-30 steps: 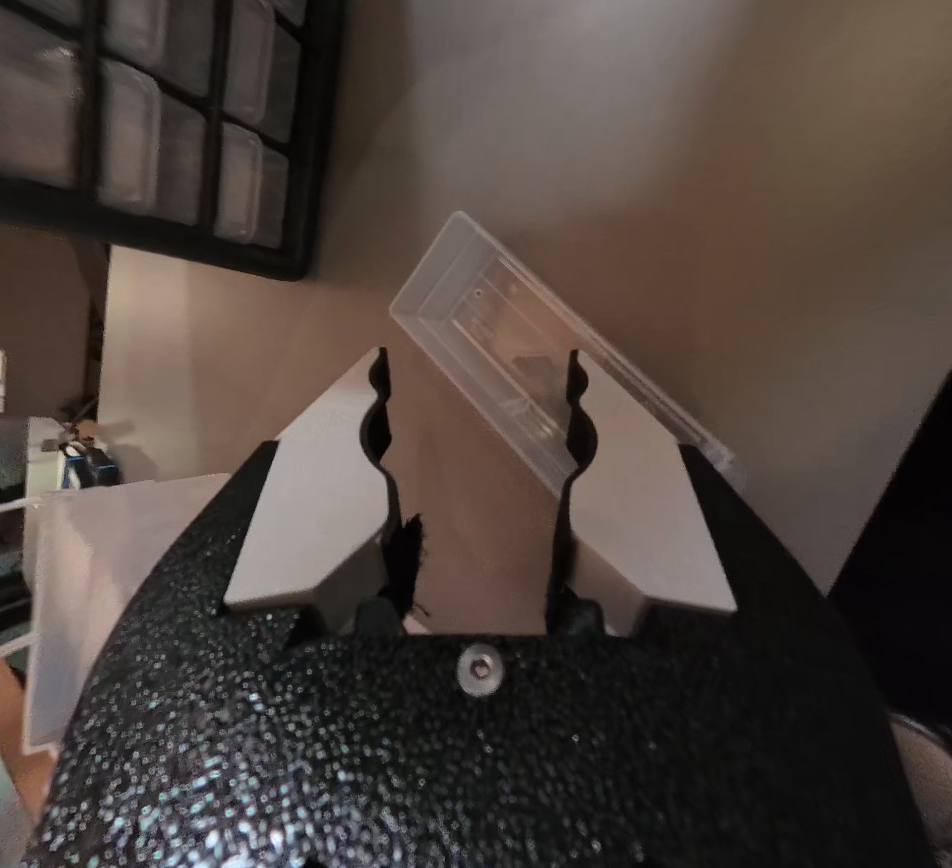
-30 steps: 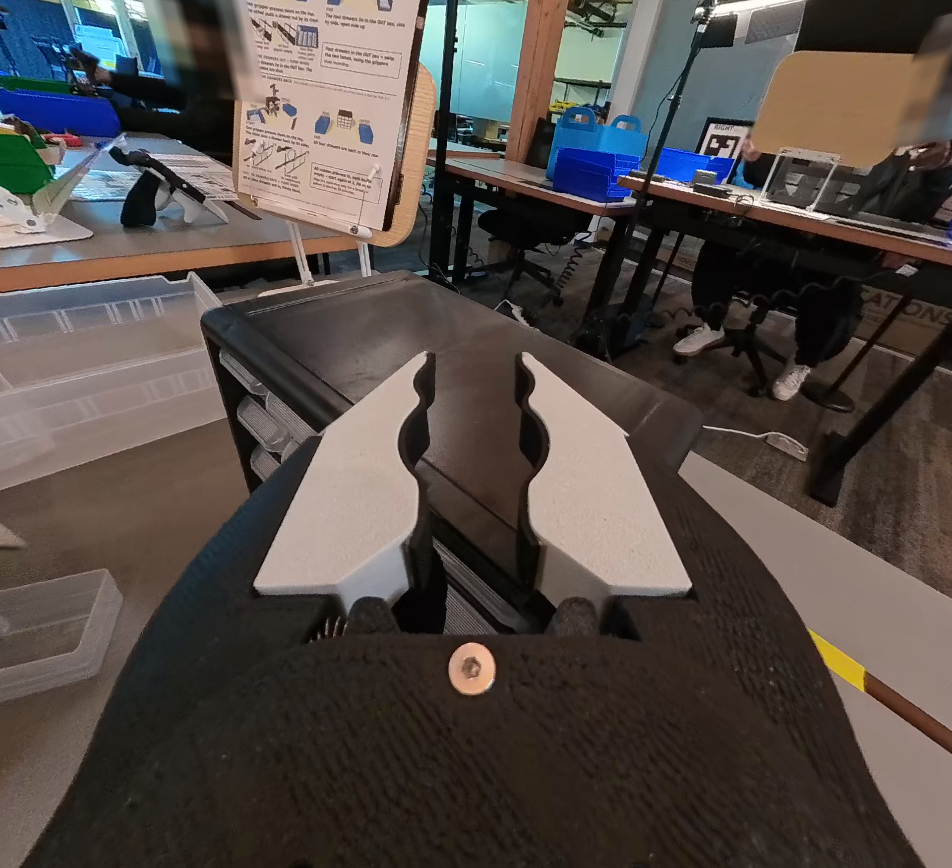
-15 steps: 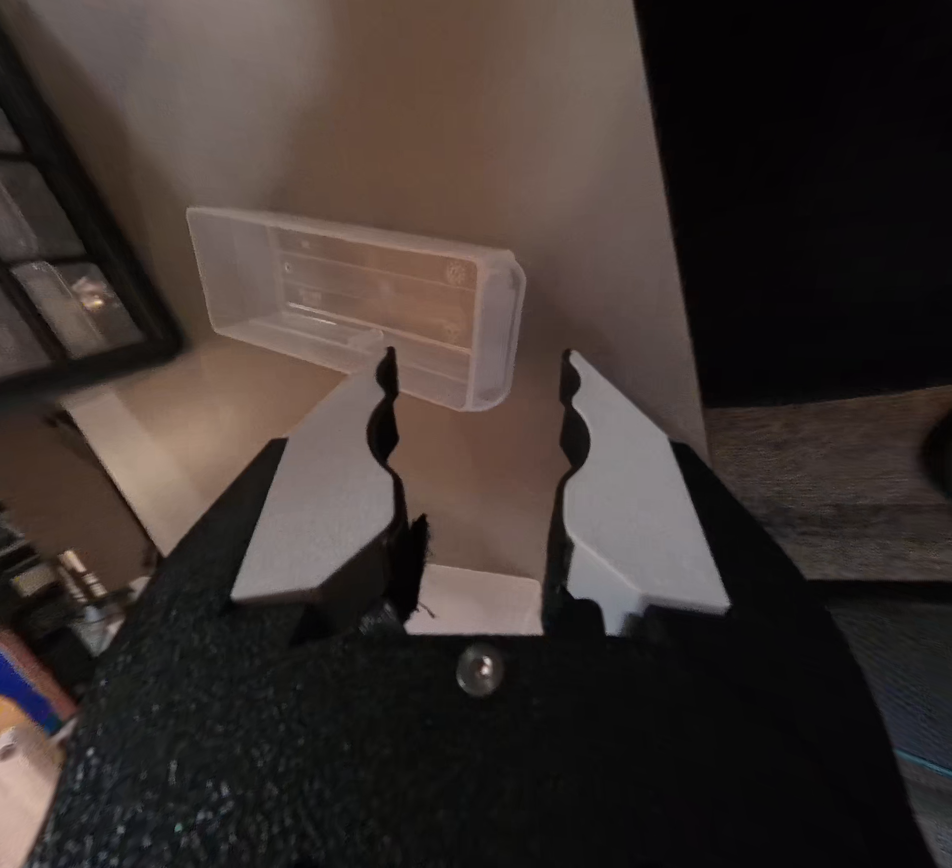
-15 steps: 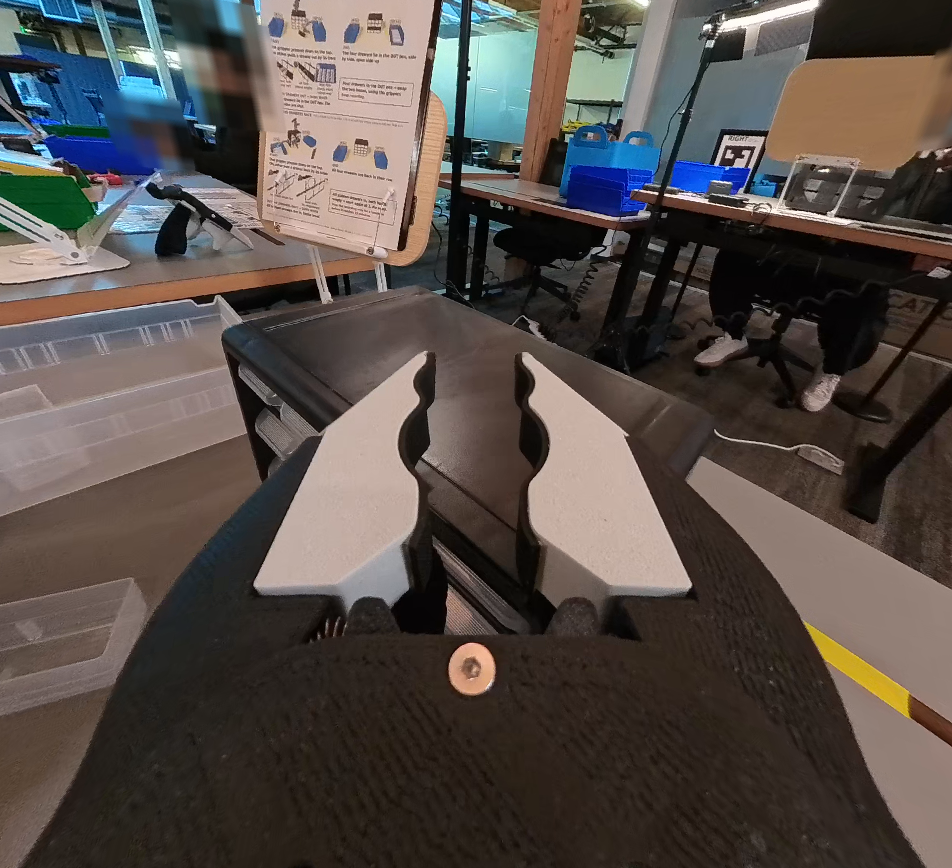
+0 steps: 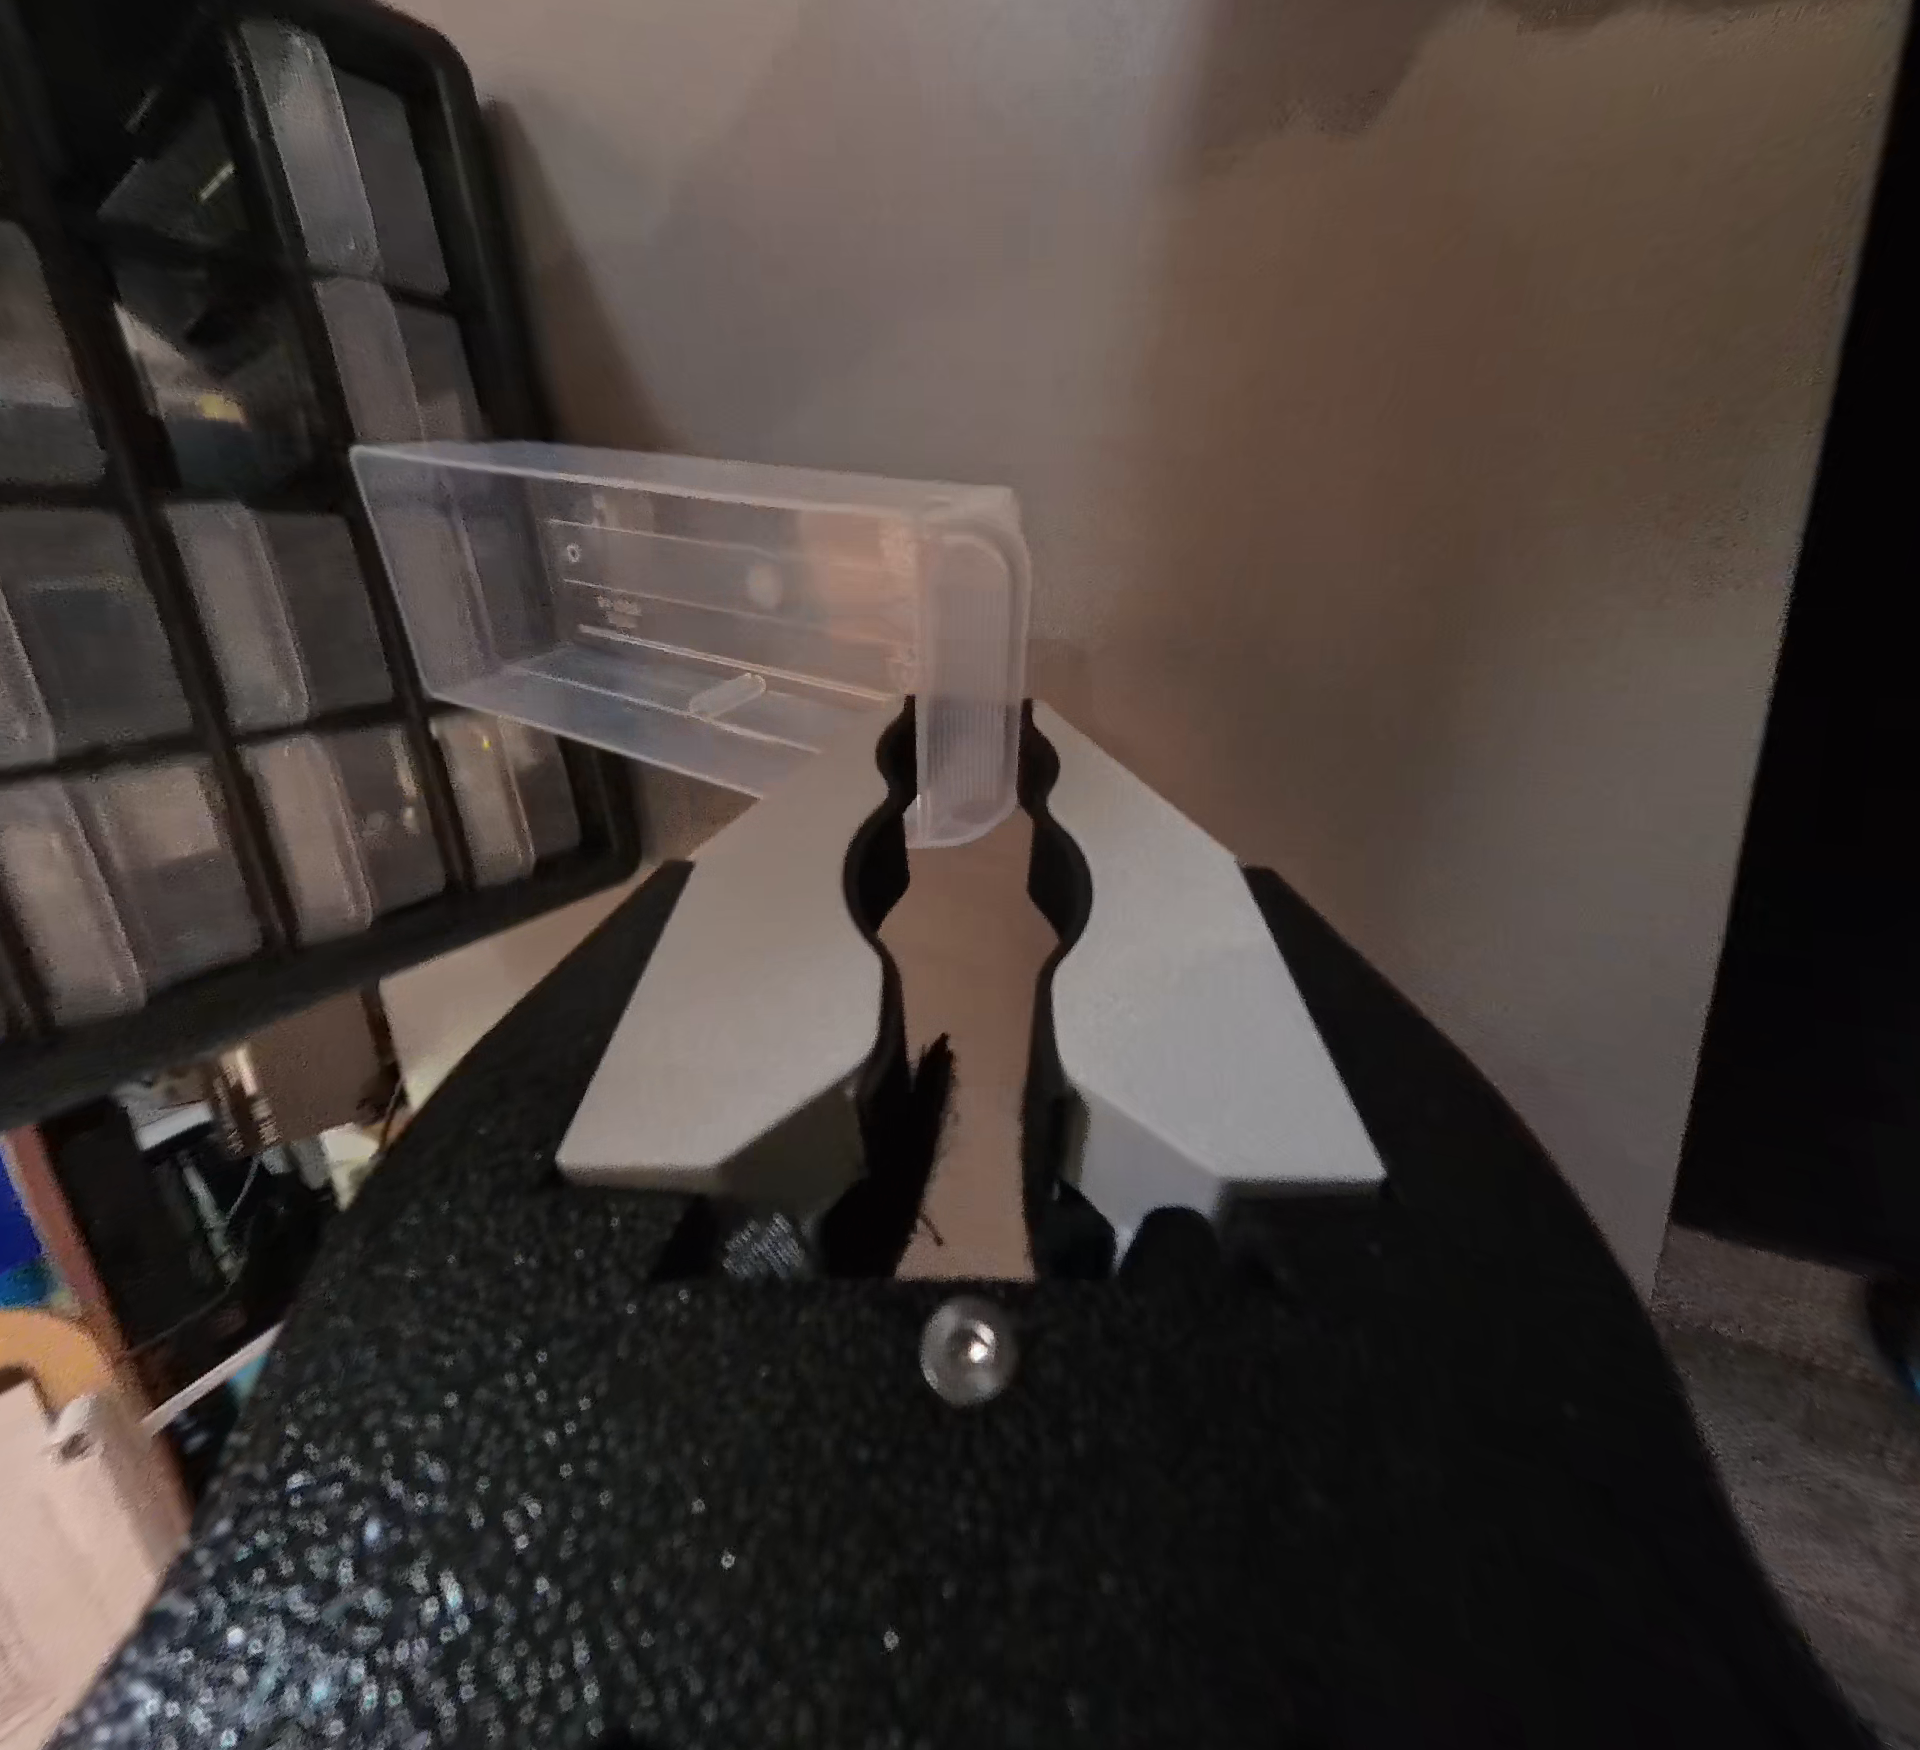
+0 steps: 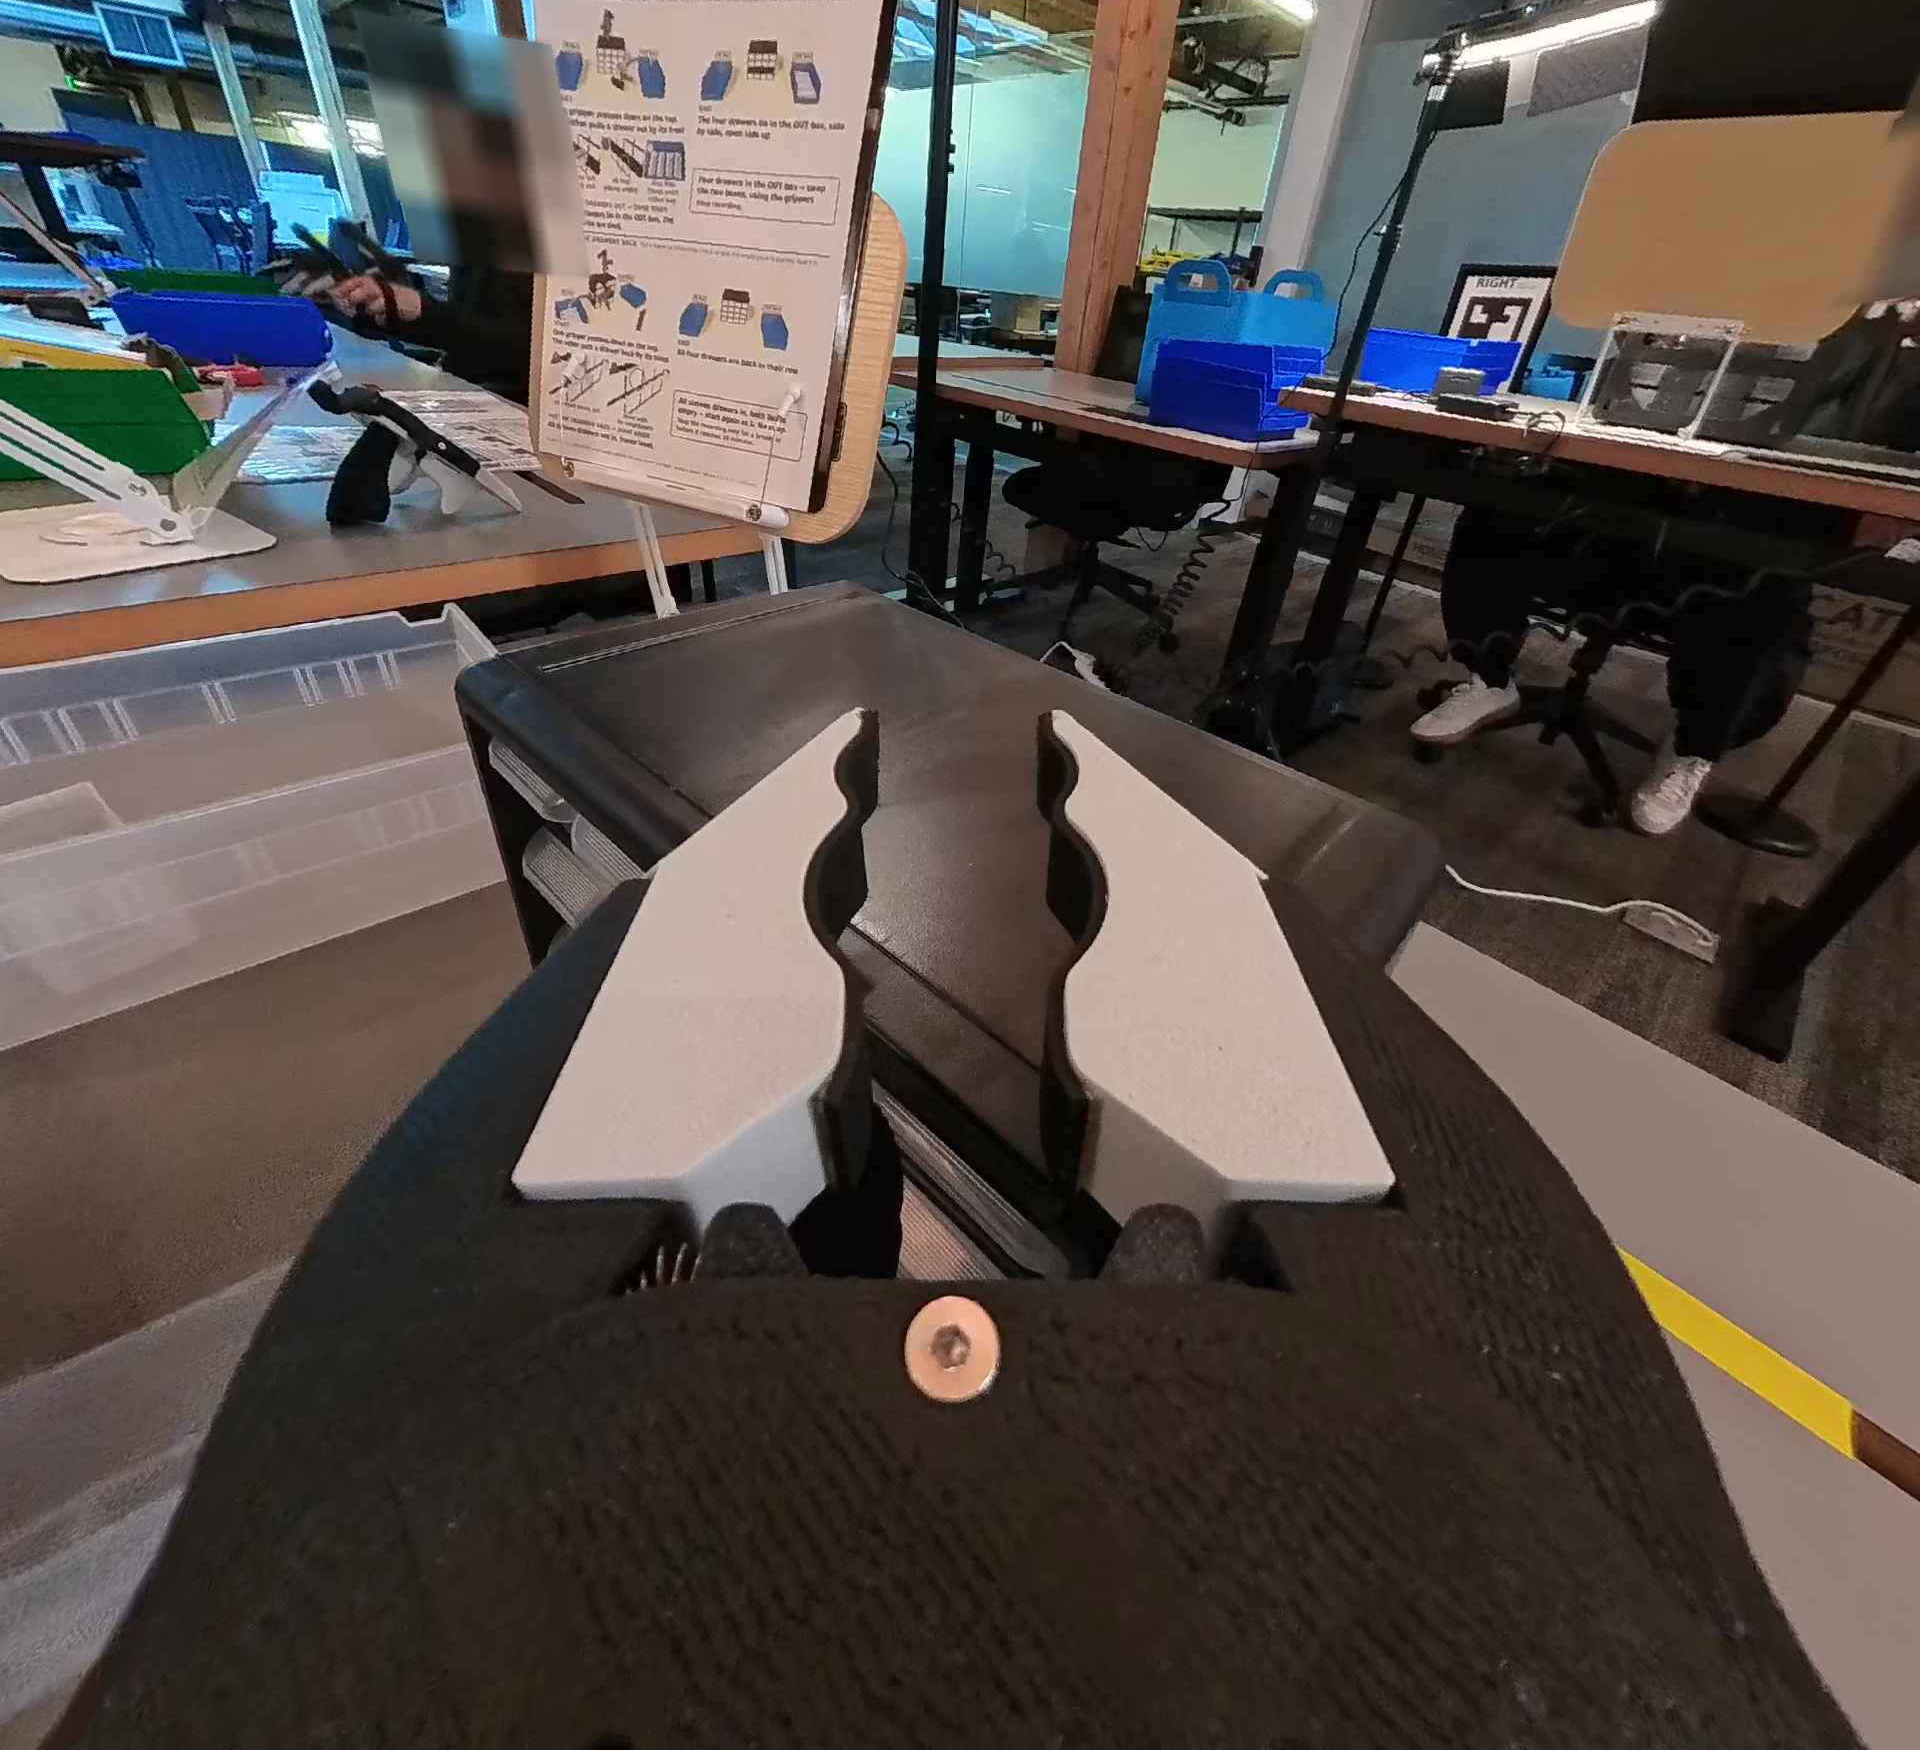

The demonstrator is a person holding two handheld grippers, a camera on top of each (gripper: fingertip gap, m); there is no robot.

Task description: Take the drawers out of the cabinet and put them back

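Observation:
In the left wrist view, a clear plastic drawer (image 5: 665, 599) lies on the tan table in front of the black cabinet (image 5: 260, 557), which is full of small clear drawers. My left gripper (image 5: 968, 744) is shut on the drawer's ribbed front tab (image 5: 961, 755); both fingertips touch it. In the right wrist view, my right gripper (image 6: 956, 744) is open with a narrow gap and empty. It sits low over the cabinet's flat black top (image 6: 987, 661). Some drawer fronts (image 6: 561, 827) show on the cabinet's left face.
A large clear bin (image 6: 208, 765) stands on the table left of the cabinet. An instruction board (image 6: 707, 194) stands behind the cabinet. The table edge with yellow tape (image 6: 1745, 1368) runs at the right. Other desks, chairs and seated people fill the background.
My left gripper swung round to the drawer's front end and closed on its tab. The cabinet came back into its view at left. The right gripper stayed over the cabinet top.

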